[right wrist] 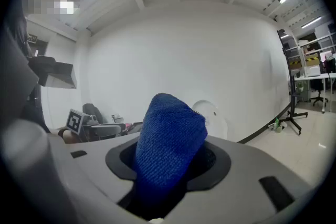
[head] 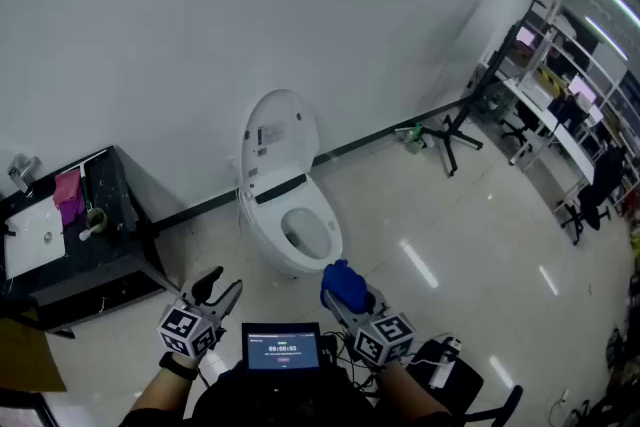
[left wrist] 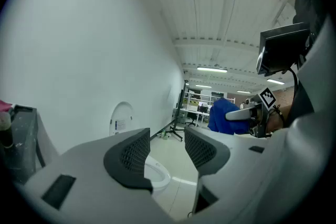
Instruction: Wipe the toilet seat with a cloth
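A white toilet (head: 290, 205) stands against the wall with its lid raised and its seat (head: 310, 233) down. My right gripper (head: 343, 290) hovers just in front of the bowl, shut on a blue cloth (head: 345, 283) that bulges up between its jaws (right wrist: 169, 139). My left gripper (head: 218, 290) is open and empty, to the left of the bowl; through its jaws (left wrist: 165, 152) I see the toilet (left wrist: 152, 173) and the blue cloth (left wrist: 226, 115) at right.
A dark cabinet with a white sink (head: 35, 237) and a pink cloth (head: 68, 195) stands at the left. A black tripod stand (head: 450, 130) and desks with chairs (head: 560, 130) lie at the right. A small screen (head: 282, 350) sits between my grippers.
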